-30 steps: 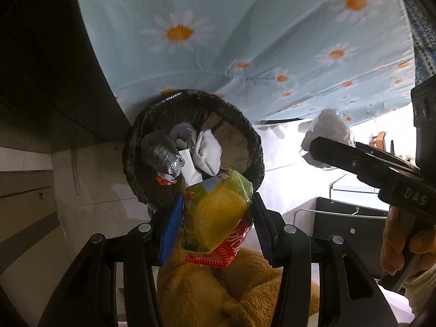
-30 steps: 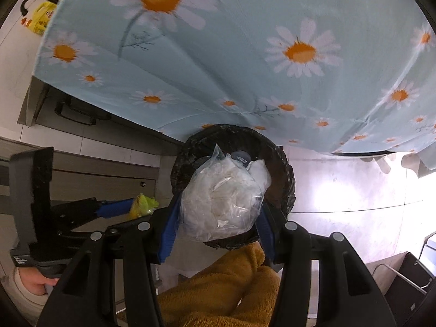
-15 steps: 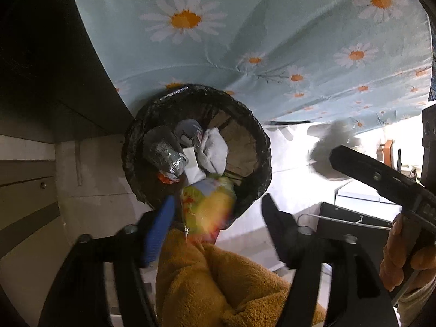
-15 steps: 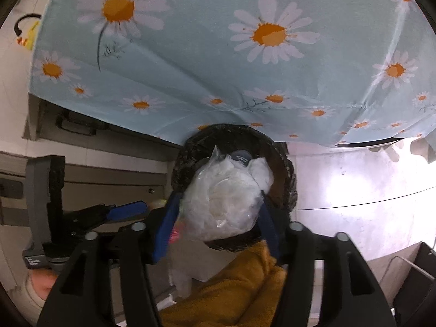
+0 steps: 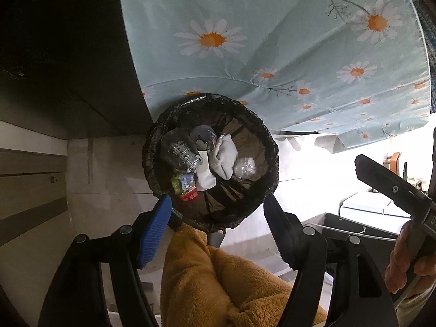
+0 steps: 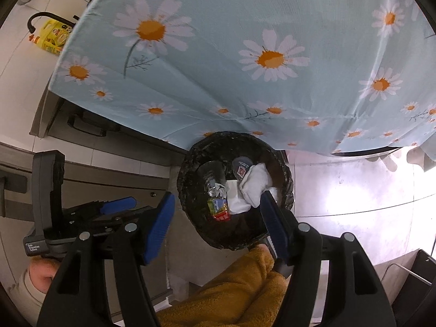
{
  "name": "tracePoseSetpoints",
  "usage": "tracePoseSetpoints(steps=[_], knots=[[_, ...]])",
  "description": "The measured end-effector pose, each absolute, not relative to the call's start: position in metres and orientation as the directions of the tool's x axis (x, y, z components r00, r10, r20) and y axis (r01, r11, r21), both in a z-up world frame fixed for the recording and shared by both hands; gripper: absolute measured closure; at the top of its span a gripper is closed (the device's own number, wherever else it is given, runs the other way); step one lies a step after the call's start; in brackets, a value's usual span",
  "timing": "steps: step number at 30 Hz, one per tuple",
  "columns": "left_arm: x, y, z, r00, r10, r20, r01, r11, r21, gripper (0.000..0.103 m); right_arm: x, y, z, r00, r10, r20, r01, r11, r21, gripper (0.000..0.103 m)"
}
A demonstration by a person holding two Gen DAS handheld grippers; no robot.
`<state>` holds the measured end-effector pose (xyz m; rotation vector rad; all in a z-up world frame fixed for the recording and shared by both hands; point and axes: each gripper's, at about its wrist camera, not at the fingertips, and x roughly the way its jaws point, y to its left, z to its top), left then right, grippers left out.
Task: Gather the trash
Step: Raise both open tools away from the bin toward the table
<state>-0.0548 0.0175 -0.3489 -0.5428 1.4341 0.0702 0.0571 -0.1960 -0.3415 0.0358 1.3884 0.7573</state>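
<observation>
Hovering above a round bin lined with a black bag, both grippers pointed steeply down at its mouth. Left gripper: jaws spread apart, blue pads clear on both sides, nothing between them. Right gripper: jaws likewise spread and empty, seen from the left wrist as a black bar at the right edge with a hand around its handle. Inside the bin: a yellow-and-red snack wrapper lying near the left wall, just beside a crushed silver can; a crumpled clear plastic bag resting toward the right wall; a white cloth-like wad and a flat white scrap between them; a grey round lid-like piece at the back. Behind and over the bin's far rim, a hanging light-blue daisy-print cloth. Below the jaws in both views, a fuzzy mustard-yellow garment. Pale tiled floor to the bin's right.
</observation>
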Motion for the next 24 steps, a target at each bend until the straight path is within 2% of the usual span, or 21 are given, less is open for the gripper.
tracePoseSetpoints(steps=[12,19,24], knots=[[-0.064,0.018,-0.307,0.208,-0.226,-0.952,-0.367,0.884,-0.29,0.035,0.048,-0.212,-0.301,0.047,0.519,-0.853,-0.492,0.756,0.433,0.038],[-0.067,0.008,-0.262,0.271,-0.183,-0.945,-0.355,0.894,-0.275,0.035,0.039,-0.231,-0.261,0.101,0.563,-0.82,-0.511,0.737,0.443,0.037],[-0.069,0.001,-0.23,0.323,-0.157,-0.933,-0.342,0.9,-0.27,0.035,0.031,-0.247,-0.232,0.14,0.592,-0.793,-0.532,0.721,0.444,0.031]])
